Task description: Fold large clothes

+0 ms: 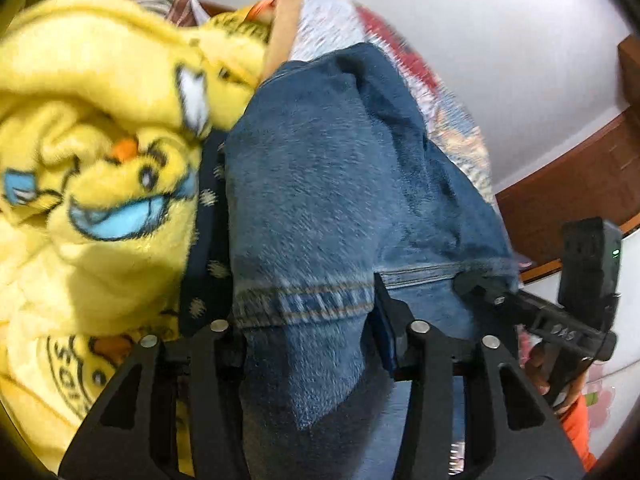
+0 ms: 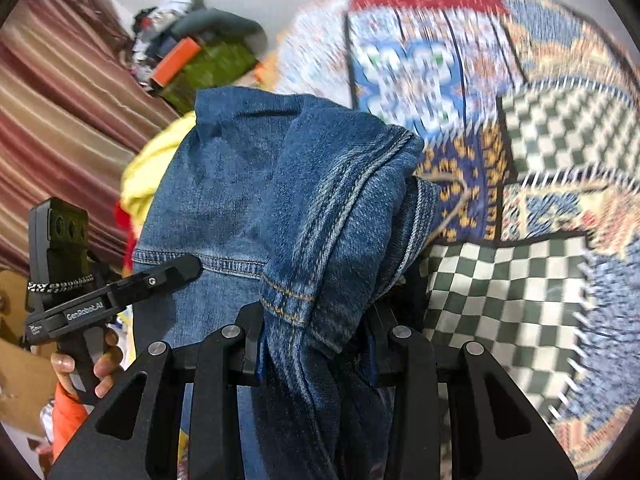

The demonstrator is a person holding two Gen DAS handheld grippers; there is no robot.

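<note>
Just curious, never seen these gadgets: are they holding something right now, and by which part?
Yes. Both hold the blue jeans: the right tool pinches a bunched, stitched hem, and the left tool grips denim at another hem.

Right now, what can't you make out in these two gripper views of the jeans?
- Left wrist view: left gripper fingertips, buried under denim jeans.
- Right wrist view: right gripper pads, covered by bunched denim.
- Both views: the jeans' full shape, cut off by the frame edges.
- Right wrist view: patchwork quilt detail, motion-blurred.
</note>
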